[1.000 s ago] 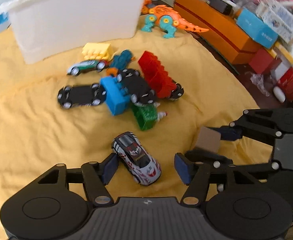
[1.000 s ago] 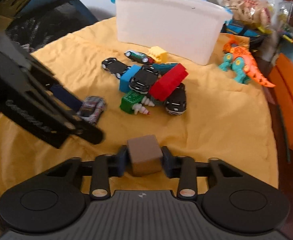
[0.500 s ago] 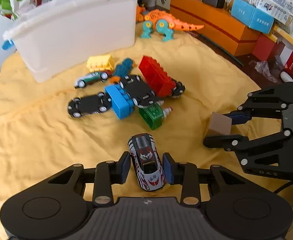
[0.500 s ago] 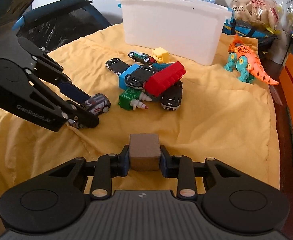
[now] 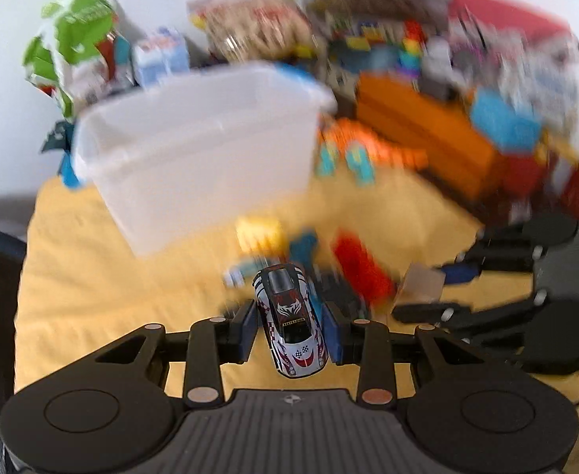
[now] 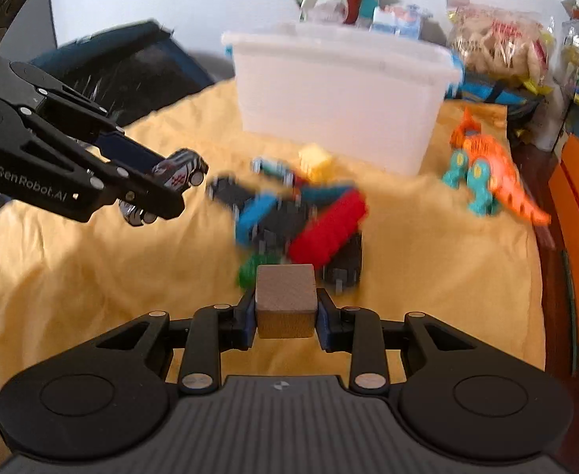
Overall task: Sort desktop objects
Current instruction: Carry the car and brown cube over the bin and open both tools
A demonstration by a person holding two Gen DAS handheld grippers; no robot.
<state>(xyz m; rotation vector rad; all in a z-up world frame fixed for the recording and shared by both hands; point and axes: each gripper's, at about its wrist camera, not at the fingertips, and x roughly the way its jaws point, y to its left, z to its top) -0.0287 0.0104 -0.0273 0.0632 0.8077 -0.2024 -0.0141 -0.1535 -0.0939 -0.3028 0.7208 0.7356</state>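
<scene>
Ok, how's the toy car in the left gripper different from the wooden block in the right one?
The toy car is long, glossy, with white, black and red graphics; the wooden block is a plain brown cube. The car has wheels; the block has flat faces. Both are clamped between gripper pads, lifted off the yellow cloth.

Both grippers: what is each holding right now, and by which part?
Left gripper clamps the white and red toy race car across its sides. Right gripper clamps the brown wooden cube by two opposite faces.

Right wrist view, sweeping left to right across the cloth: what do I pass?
left gripper holding the silver toy car → blue brick → red brick → orange dinosaur
</scene>
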